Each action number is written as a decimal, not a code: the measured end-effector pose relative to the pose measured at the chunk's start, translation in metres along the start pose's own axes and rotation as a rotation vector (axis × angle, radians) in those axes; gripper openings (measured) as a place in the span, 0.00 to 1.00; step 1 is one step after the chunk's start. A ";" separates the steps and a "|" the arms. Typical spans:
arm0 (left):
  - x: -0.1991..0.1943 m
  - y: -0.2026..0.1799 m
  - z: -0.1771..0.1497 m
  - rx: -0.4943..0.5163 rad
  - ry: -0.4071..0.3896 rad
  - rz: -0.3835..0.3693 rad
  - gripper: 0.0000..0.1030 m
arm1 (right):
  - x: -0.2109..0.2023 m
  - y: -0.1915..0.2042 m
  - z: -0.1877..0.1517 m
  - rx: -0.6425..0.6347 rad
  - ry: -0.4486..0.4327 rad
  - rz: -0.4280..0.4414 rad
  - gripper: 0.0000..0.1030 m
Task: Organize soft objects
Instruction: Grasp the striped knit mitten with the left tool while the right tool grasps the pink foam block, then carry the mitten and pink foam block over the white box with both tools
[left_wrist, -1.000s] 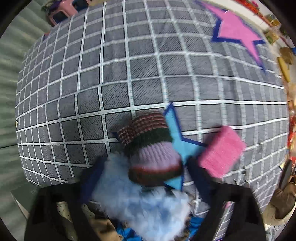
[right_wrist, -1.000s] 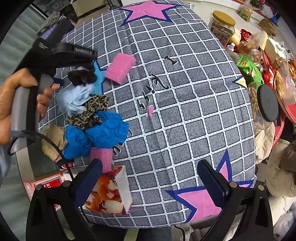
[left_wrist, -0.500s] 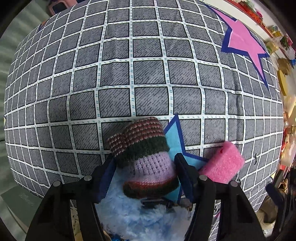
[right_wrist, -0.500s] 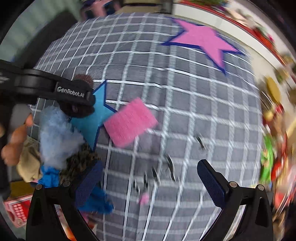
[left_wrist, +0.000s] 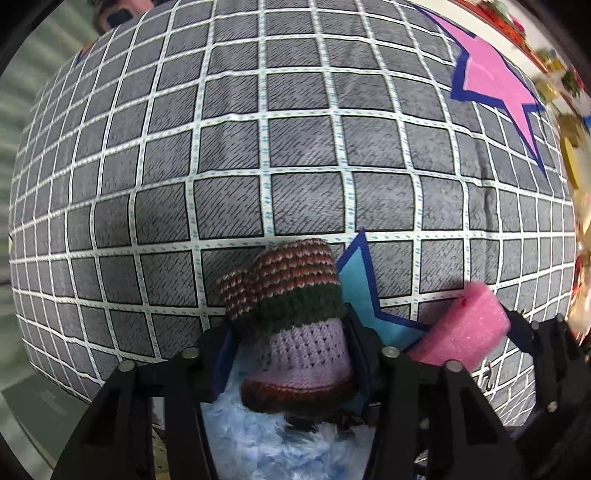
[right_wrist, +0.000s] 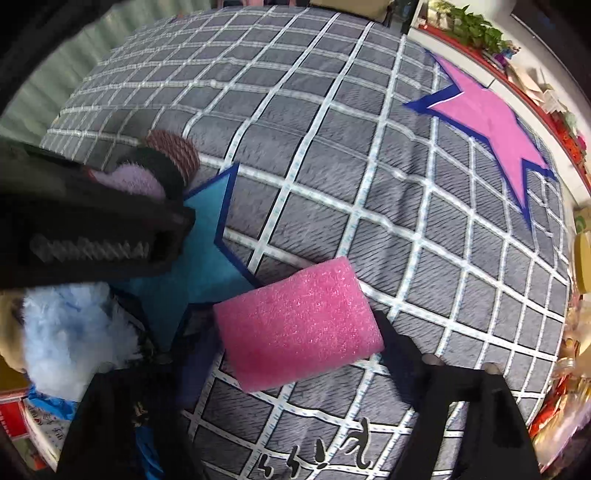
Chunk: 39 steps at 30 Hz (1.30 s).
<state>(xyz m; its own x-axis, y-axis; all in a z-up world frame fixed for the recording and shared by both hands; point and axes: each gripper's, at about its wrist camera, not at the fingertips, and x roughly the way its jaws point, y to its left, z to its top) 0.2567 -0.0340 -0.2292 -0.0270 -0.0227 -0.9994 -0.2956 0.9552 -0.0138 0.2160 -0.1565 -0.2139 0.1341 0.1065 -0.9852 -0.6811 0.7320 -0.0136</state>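
The blue star (right_wrist: 207, 240) printed on the checked cloth (left_wrist: 303, 155) serves as the landmark here. At its left edge, the left gripper (left_wrist: 291, 354) is closed snugly on the striped knitted mitten (left_wrist: 291, 317), its jaws pressing the lilac band from both sides, with the pale blue fluffy piece (left_wrist: 266, 439) lying beneath and behind the cuff. To do this step well, I would judge that the grip should stay low on the cuff end so the knit does not slide out, and the lift should go straight up so the fluffy piece is not dragged along with it. The mitten's long axis runs away from the left camera, dark red cuff nearest the gripper and the rounded red-striped tip pointing out over the cloth, just left of the star's upper point. To the right of the star, touching its lower right arm, lies the pink foam block (right_wrist: 299, 325). The right gripper (right_wrist: 291, 369) stands wide open around it, one finger at each short end, not yet pressing as far as can be told. The block's long axis runs roughly across between those fingers, tilted slightly upward to the right; closing evenly on both ends should keep it from twisting.
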 end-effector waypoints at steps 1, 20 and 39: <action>-0.002 -0.002 0.000 0.006 -0.005 0.010 0.42 | -0.001 -0.008 0.000 0.028 0.014 0.005 0.75; -0.140 -0.063 -0.136 0.307 -0.172 0.002 0.35 | -0.135 -0.048 -0.114 0.425 -0.041 0.135 0.75; -0.181 -0.060 -0.297 0.535 -0.145 0.001 0.35 | -0.172 0.011 -0.207 0.522 0.000 0.189 0.75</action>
<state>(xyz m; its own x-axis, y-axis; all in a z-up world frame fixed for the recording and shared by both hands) -0.0041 -0.1744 -0.0375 0.1161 -0.0173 -0.9931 0.2321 0.9726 0.0102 0.0363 -0.3061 -0.0796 0.0446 0.2683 -0.9623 -0.2467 0.9364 0.2497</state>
